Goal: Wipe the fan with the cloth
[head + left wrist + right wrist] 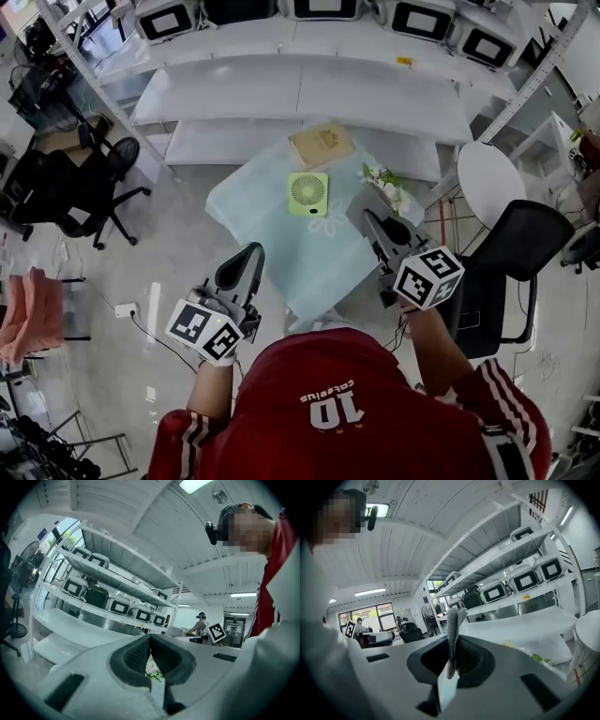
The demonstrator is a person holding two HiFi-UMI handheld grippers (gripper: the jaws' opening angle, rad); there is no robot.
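Left gripper [248, 253]: held low before the person's chest, off the near left edge of the pale-blue-covered table [253, 202], tilted upward. Its jaws are pressed together with nothing between them.

Right gripper [364, 208]: raised over the table's right side, jaws pinching a grey ribbed cloth strip [452, 625]. Only the right gripper view shows the strip, standing up past the jaws.

Small green square fan [307, 194]: lies flat mid-table, just left of the right gripper's tip and apart from it.

Tan book [321, 145]: beyond the fan.

Black office chair [511, 258]: near right.

Bare floor: left.
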